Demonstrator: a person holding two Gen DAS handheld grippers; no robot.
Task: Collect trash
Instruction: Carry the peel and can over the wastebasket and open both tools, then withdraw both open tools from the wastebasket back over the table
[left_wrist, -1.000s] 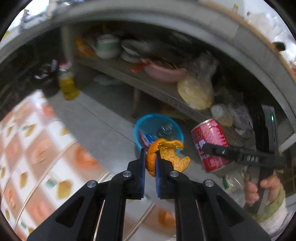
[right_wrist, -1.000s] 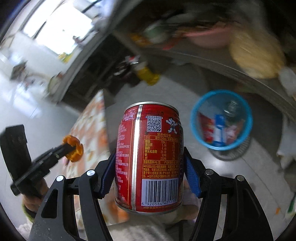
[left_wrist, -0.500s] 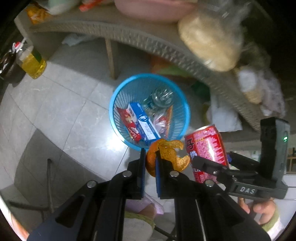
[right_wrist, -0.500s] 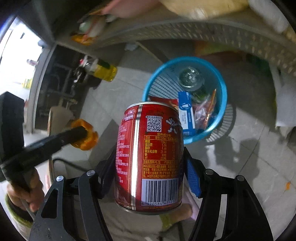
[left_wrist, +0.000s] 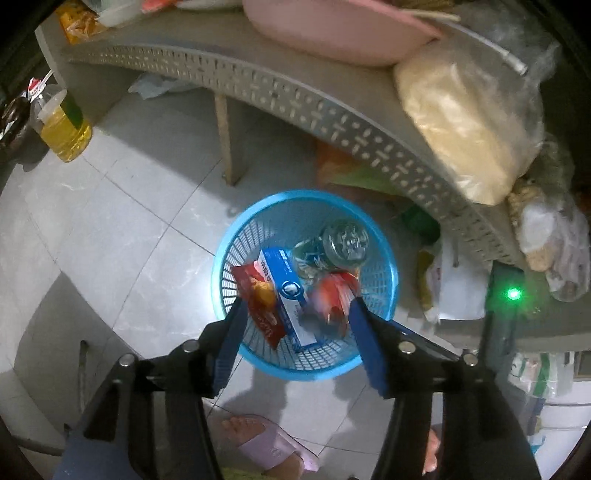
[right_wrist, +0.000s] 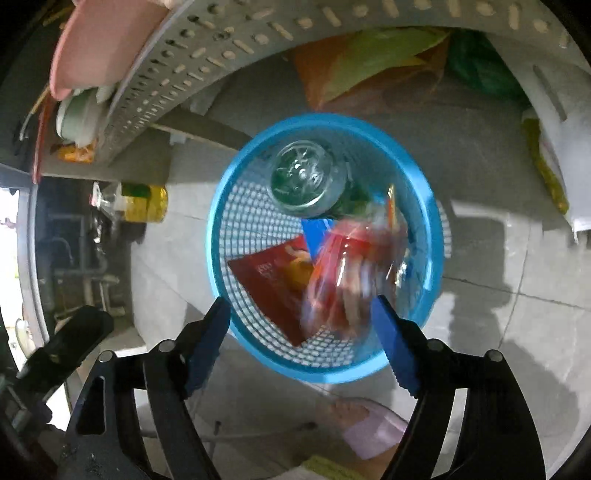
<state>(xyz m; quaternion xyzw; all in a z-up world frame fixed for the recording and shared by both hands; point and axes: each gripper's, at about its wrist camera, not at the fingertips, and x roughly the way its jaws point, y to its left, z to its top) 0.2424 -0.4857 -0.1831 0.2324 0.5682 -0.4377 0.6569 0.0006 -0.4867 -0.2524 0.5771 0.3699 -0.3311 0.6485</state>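
Note:
A blue mesh trash basket (left_wrist: 225, 254) (right_wrist: 436, 221) stands on the tiled floor below both grippers. My left gripper (left_wrist: 295, 332) is open and empty above it. The orange peel (left_wrist: 265, 293) lies inside on a red wrapper. My right gripper (right_wrist: 301, 332) is open and empty. The red can (right_wrist: 347, 280) (left_wrist: 330, 299) is a blur inside the basket, falling. A clear bottle (right_wrist: 306, 181), a blue box (left_wrist: 286, 284) and a red wrapper (right_wrist: 266, 277) lie in the basket.
A grey perforated shelf (left_wrist: 295, 96) with a pink basin (left_wrist: 332, 33) and a bagged yellow lump (left_wrist: 461, 118) overhangs the basket. An oil bottle (left_wrist: 62, 129) stands on the floor at left. The person's foot in a pink slipper (left_wrist: 266, 443) is below.
Both grippers have opened over the basket. The orange peel has dropped from the left gripper into it, and the red can has left the right gripper and is falling in.

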